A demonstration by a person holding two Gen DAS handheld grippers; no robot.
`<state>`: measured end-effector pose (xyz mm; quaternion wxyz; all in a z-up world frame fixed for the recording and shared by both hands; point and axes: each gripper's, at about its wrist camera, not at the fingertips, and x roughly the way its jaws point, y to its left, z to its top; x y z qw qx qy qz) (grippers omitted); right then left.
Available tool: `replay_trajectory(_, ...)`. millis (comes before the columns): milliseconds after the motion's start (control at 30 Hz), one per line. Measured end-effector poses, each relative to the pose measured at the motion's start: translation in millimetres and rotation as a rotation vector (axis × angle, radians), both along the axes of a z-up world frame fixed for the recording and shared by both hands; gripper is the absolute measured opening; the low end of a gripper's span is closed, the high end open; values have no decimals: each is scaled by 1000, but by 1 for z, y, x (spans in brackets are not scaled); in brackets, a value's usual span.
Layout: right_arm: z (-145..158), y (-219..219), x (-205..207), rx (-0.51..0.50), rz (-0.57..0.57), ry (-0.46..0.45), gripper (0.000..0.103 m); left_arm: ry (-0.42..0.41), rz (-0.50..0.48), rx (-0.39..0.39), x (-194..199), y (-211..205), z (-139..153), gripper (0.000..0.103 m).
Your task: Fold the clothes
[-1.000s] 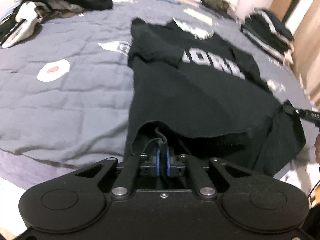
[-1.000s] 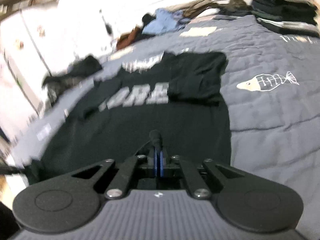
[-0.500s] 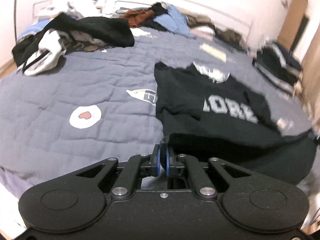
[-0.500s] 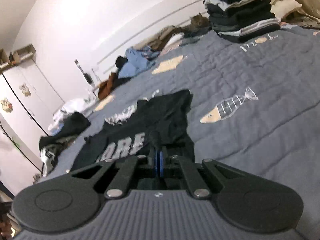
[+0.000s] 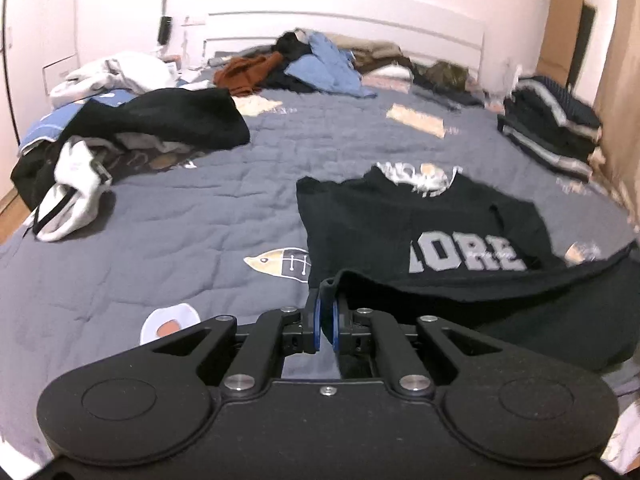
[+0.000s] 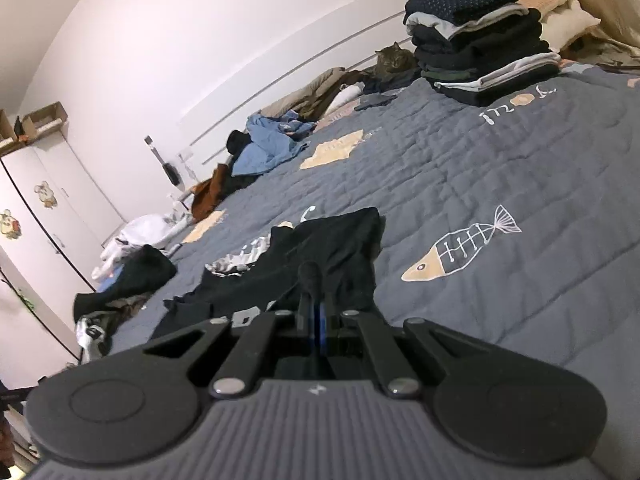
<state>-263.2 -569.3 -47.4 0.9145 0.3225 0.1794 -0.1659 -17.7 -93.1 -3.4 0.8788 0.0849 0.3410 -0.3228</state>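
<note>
A black T-shirt [image 5: 384, 220] with grey letters lies on the grey quilted bed [image 5: 192, 216], its sleeves folded in. My left gripper [image 5: 326, 300] is shut on the shirt's bottom hem at its left corner and holds it lifted over the lower body of the shirt. In the right wrist view my right gripper [image 6: 316, 280] is shut on the other hem corner of the same black T-shirt [image 6: 340, 240], also raised above the bed.
A stack of folded clothes [image 6: 480, 40] stands at the far right of the bed; it also shows in the left wrist view [image 5: 552, 132]. Unfolded clothes [image 5: 140, 128] are piled at the left and along the headboard [image 5: 312, 60]. A cat [image 6: 394, 60] sits by the headboard.
Both grippers have lifted the shirt's bottom hem and carried it forward toward the collar. The lower half of the shirt now folds over itself and covers less of the bed.
</note>
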Motion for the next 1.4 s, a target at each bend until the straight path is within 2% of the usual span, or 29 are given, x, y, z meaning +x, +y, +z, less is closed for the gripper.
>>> replay_trajectory(233,-20,-12,33,-24,-7,82,2,41,52,13,32,-23,-41,6)
replay_trajectory(400,-31,-21,48,-14,-18,102,2,57,82,-37,46,-29,-54,6)
replay_trajectory(567,-25,-25,51,-12,-43,63,2,35,105,-101,51,-28,-50,6)
replay_trajectory(633,-27,-25,54,-17,-44,79,2,56,101,-69,54,-31,-57,6)
replay_trajectory(833,-64,-20,73,-48,0,265,4,148,93,36,61,-39,-93,7)
replay_trajectory(933,-57,-16,72,-50,22,280,6,167,106,-20,57,-25,-82,9)
replay_trajectory(1000,-46,-16,67,-48,25,268,7,181,133,-63,53,-11,-73,21)
replay_trajectory(1100,-31,-14,55,-25,20,233,11,162,172,-87,43,9,-63,32)
replay_trajectory(1233,-27,-2,44,14,45,230,21,153,188,-125,22,22,-54,32)
replay_trajectory(1400,-26,20,33,52,91,250,27,122,141,-99,-17,20,-53,33)
